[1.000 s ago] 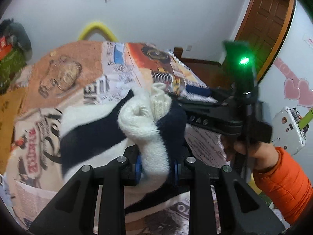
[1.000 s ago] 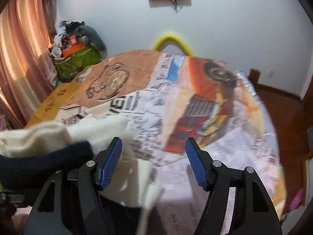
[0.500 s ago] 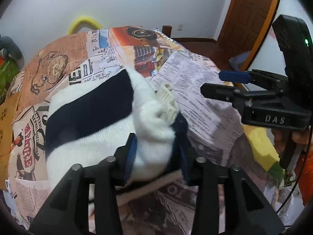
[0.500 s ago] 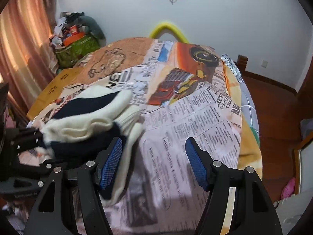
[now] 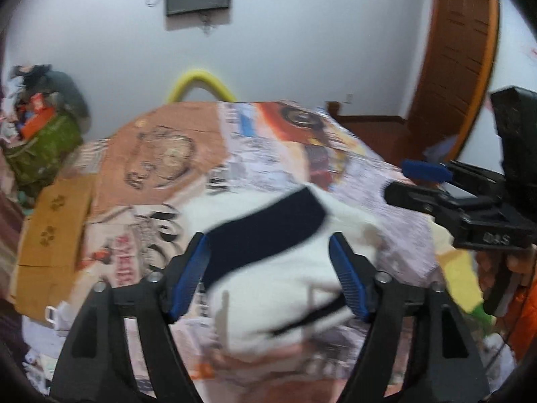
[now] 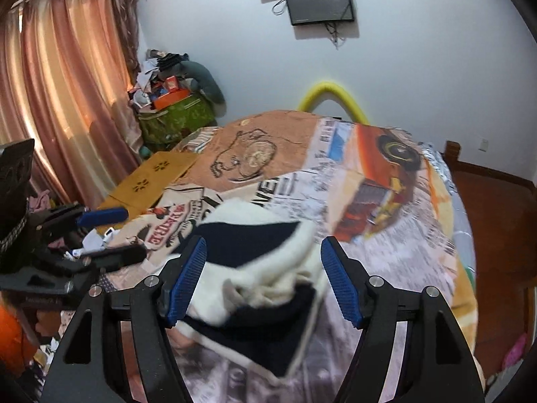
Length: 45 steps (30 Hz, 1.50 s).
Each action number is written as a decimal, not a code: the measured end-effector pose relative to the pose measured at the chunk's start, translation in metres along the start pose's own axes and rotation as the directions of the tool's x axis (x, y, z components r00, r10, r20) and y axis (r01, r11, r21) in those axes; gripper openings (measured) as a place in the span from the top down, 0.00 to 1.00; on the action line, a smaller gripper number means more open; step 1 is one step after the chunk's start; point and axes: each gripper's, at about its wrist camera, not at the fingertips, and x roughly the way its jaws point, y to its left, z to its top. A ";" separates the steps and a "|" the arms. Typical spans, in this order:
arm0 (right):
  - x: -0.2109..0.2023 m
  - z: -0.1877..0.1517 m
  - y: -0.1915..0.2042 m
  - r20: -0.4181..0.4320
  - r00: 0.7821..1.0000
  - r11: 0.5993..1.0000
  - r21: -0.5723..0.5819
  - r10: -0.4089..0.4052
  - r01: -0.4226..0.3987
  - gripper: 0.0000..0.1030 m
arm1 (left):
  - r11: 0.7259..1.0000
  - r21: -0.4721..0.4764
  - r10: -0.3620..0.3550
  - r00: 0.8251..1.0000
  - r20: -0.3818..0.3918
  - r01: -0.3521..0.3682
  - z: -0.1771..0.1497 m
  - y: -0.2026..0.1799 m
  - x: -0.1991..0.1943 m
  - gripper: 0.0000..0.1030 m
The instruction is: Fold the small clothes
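Wall TV (image 6: 318, 0), pink curtain (image 6: 60, 100), wood door (image 5: 459, 53).

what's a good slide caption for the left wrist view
Left gripper open over a folded white-and-navy knit garment on the printed bedspread, right gripper alongside.

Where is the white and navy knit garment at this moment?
The white and navy knit garment lies bunched on the newspaper-print bedspread, in front of both open grippers, left gripper and right gripper, gripped by neither.
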 end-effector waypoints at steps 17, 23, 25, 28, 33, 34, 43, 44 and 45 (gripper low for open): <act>0.075 -0.052 -0.014 -0.268 0.963 0.999 0.042 -0.023 0.035 0.47 | 0.998 -0.055 -0.036 0.978 -0.206 0.025 -0.030 0.044 0.109 0.25; 0.062 -0.085 -0.013 -0.272 0.962 0.997 0.063 -0.031 0.050 0.49 | 0.999 -0.016 -0.054 0.975 -0.216 0.052 -0.056 0.029 0.109 0.23; 0.058 -0.096 -0.017 -0.263 0.965 0.992 0.115 -0.015 0.046 0.50 | 0.998 -0.016 -0.057 0.974 -0.219 0.055 -0.062 0.028 0.107 0.22; 0.058 -0.104 -0.022 -0.256 0.966 0.982 0.187 0.020 0.029 0.49 | 0.999 -0.020 -0.049 0.975 -0.219 0.045 -0.069 0.027 0.104 0.21; 0.049 -0.106 -0.014 -0.238 0.971 0.984 0.171 -0.003 0.045 0.50 | 1.000 -0.006 -0.018 0.980 -0.199 0.017 -0.076 0.024 0.088 0.21; 0.047 -0.106 -0.012 -0.237 0.971 0.986 0.160 -0.010 0.050 0.49 | 1.000 -0.006 -0.015 0.980 -0.199 0.014 -0.077 0.024 0.084 0.21; 0.030 -0.101 -0.007 -0.233 0.968 0.993 0.049 -0.089 0.103 0.38 | 0.999 0.017 0.043 0.985 -0.165 -0.040 -0.082 0.031 0.056 0.10; 0.027 -0.098 -0.007 -0.232 0.968 0.993 0.037 -0.097 0.108 0.38 | 0.999 0.015 0.044 0.986 -0.164 -0.042 -0.082 0.033 0.054 0.10; 0.025 -0.095 -0.007 -0.229 0.968 0.994 0.029 -0.100 0.109 0.37 | 0.999 0.013 0.044 0.986 -0.161 -0.043 -0.081 0.035 0.050 0.10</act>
